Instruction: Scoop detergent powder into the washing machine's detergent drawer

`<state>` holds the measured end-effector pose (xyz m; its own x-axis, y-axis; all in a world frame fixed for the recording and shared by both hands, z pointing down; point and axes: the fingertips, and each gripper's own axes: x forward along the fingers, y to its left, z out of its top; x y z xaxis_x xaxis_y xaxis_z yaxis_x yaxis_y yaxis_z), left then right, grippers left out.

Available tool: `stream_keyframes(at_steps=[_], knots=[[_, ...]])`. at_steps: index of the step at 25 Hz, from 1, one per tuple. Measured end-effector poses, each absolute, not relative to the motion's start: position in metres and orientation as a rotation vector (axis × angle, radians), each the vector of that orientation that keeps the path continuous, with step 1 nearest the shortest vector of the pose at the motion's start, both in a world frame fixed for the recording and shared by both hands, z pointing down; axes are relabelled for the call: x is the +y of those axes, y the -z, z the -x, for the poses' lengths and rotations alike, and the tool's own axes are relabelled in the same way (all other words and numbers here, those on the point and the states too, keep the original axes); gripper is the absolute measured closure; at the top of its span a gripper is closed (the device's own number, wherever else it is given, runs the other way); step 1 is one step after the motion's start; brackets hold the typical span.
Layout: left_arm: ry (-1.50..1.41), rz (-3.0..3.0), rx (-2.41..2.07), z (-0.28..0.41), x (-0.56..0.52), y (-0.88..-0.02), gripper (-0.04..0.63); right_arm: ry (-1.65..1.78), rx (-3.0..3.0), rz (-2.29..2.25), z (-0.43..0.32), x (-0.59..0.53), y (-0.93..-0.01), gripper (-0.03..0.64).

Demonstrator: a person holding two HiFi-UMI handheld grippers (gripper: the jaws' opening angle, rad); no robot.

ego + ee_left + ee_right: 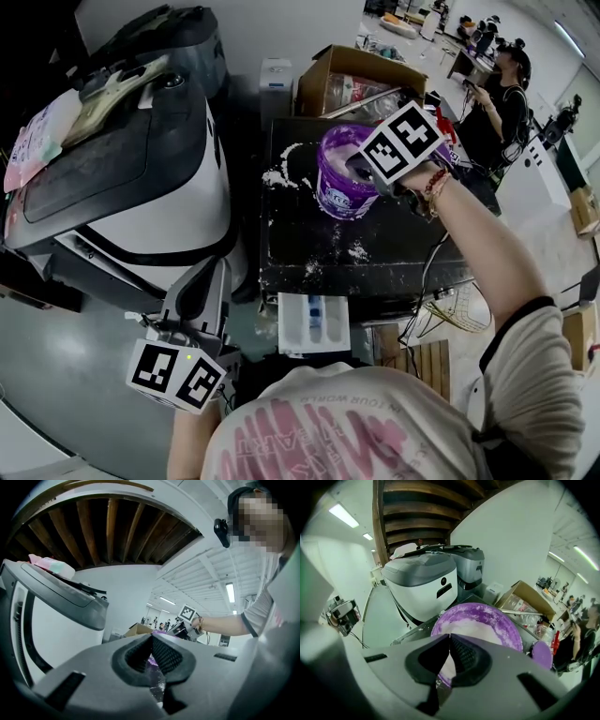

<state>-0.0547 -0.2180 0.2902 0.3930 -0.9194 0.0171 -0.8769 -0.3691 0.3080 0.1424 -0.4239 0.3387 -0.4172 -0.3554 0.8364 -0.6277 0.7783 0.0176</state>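
Observation:
A purple detergent tub stands open on the black table, with white powder inside. My right gripper points steeply down over the tub's right rim. Its jaws are shut and I see nothing between them. The white detergent drawer is pulled out below the table's front edge, with a blue part in its middle. My left gripper hangs level at the lower left beside the washing machine. It is shut and empty.
Spilled powder lies on the table left of the tub. A cardboard box stands behind it and a purple lid lies to its right. Clothes lie on the machine's top. People stand at the far right.

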Motion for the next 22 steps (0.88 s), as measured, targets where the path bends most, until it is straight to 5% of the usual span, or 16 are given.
stream_keyframes(at_steps=[22], knots=[[0.261,-2.422,-1.571,0.047,-0.211,-0.277,0.592,-0.875,-2.305,-0.899,-0.155,-0.406,-0.317,0.612]])
